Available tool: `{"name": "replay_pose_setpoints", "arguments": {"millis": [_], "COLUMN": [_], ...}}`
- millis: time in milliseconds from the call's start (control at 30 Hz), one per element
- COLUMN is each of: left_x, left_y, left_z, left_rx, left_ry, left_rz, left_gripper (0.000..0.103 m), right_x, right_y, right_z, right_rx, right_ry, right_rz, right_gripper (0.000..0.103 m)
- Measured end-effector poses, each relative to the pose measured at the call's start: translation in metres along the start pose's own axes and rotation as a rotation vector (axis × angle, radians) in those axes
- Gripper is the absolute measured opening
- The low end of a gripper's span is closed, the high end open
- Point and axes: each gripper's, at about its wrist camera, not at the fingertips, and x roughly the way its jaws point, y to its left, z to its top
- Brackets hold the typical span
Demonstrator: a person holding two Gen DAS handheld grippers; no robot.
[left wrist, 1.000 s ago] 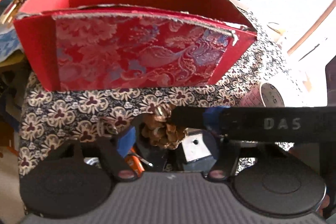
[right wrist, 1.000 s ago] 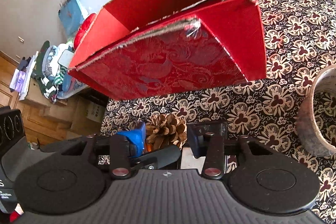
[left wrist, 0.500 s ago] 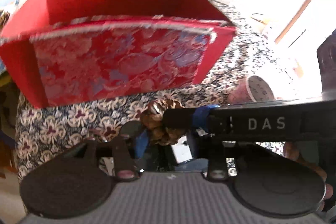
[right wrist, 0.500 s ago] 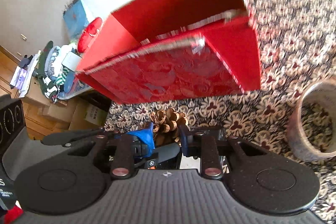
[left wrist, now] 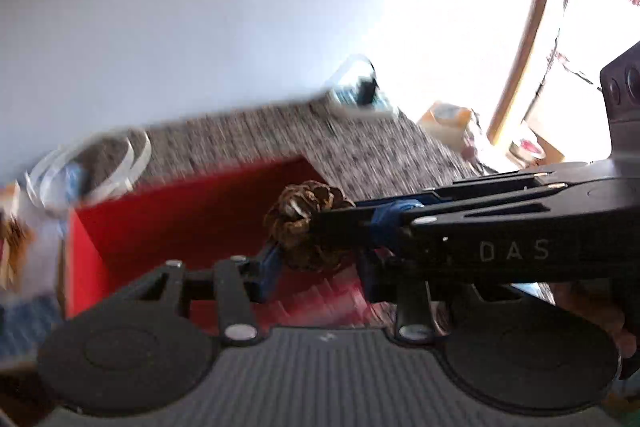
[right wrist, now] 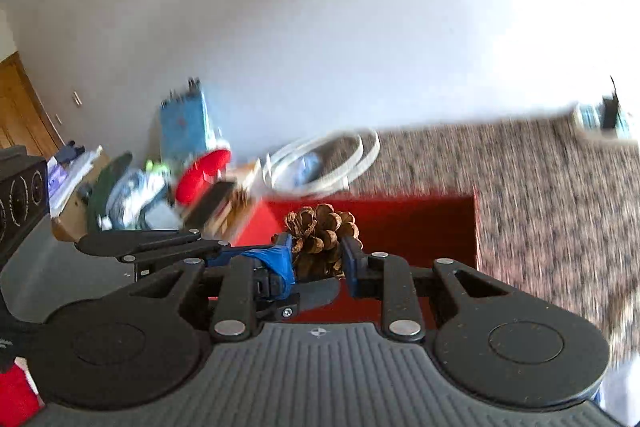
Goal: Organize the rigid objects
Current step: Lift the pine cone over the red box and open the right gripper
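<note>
Both tongs are gripping one pine cone [right wrist: 320, 235]: the right tongs [right wrist: 318, 259] are pinching it from either side, having just closed in on it, and the left tongs [left wrist: 316, 259] are clamping it crosswise, likewise just closed. Together they are holding the cone in the air above the open red box [right wrist: 420, 227], which is sitting on the patterned bench [right wrist: 540, 195]. Judging by this, the pick is finished and the drop into the box is remaining; the box interior is looking empty where visible.
</note>
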Motion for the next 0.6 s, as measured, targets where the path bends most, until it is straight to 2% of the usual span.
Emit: {"name": "replay_pose_setpoints", "arguments": {"millis": [67,200,433,600], "left_x": [0.008,0.038,0.107,0.143], "left_y": [0.01,0.039,0.089,0.109], "left_z": [0.016,0.033,0.021,-0.002], "left_rx": [0.018,-0.014,-0.095,-0.167], "left_ry": [-0.015,0.029,0.194,0.302], "left_rz": [0.039,0.084,0.148,0.168], "left_gripper": [0.033,0.033,0.034,0.033], "right_x": [0.021,0.069,0.144,0.172], "right_y": [-0.003,-0.018,-0.039,-0.051], "right_z": [0.01,0.019,0.011,0.002], "right_rx": [-0.014,-0.014,0.028,0.098], "right_ry": [0.003,0.068,0.255,0.327], "right_rz": [-0.001,0.008,0.028,0.023], "right_gripper": [0.008,0.008,0.008,0.008]}}
